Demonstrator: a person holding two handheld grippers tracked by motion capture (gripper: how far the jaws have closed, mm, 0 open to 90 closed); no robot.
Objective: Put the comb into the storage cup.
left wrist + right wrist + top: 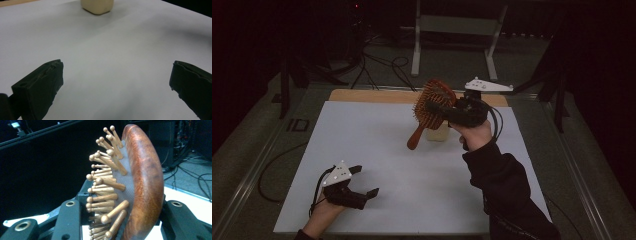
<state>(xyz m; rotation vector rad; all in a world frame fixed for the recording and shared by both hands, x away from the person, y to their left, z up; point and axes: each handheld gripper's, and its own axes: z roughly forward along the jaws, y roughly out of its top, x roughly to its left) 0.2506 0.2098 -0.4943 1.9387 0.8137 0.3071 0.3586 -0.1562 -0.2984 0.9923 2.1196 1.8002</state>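
Wooden paddle hairbrush (428,111) w/ wooden pins, held up in right gripper (438,108), handle tilted down-left above table, over cream block (437,133)

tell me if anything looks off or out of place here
Nothing is spilled or visibly damaged. The one unusual thing: the wooden hairbrush is held in the air by the right hand-held gripper, clamped across its head, handle hanging down above the cream block. The left hand-held gripper sits open and empty.
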